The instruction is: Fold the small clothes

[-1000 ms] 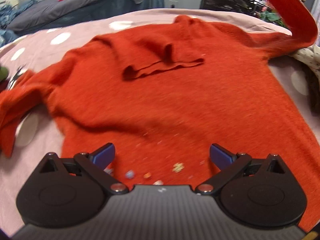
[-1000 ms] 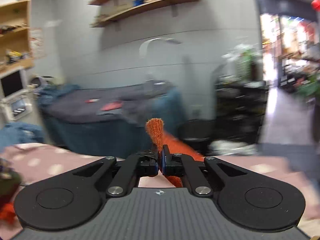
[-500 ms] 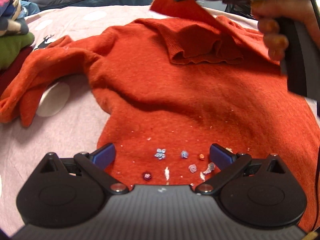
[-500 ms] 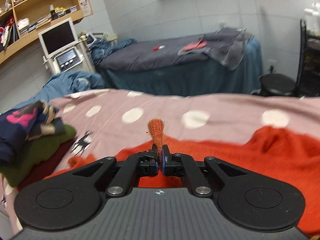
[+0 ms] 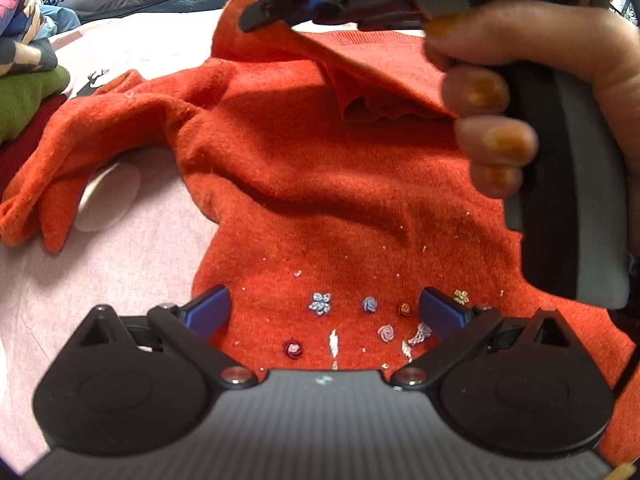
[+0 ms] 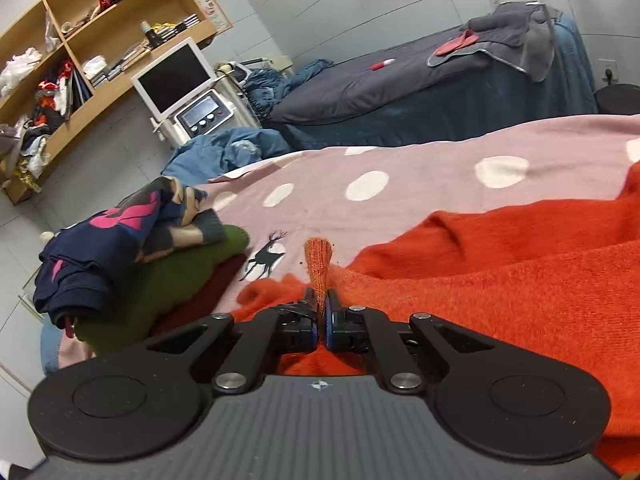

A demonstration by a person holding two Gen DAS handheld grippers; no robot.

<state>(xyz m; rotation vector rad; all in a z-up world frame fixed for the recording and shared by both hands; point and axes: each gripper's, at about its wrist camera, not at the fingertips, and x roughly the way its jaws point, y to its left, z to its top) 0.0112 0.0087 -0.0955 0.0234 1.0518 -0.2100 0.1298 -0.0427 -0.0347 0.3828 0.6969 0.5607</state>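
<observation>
The orange knitted sweater (image 5: pixel 328 200) lies spread on the pink polka-dot bed cover (image 6: pixel 360 160). The right gripper (image 6: pixel 321 312) pinches its sleeve cuff (image 6: pixel 318 266), apparently above the body. The left gripper (image 5: pixel 324 312) hovers with jaws wide, holding nothing, over the beaded front.

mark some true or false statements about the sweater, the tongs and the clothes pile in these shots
1. The right tongs are shut on a sleeve cuff of the orange sweater. True.
2. The left tongs grip the sweater's hem. False: they are open, hovering over the small flower decorations, with nothing between their fingers.
3. A pile of folded clothes sits on the pink dotted bedspread. True.
4. The sweater is blue. False: it is orange.
</observation>
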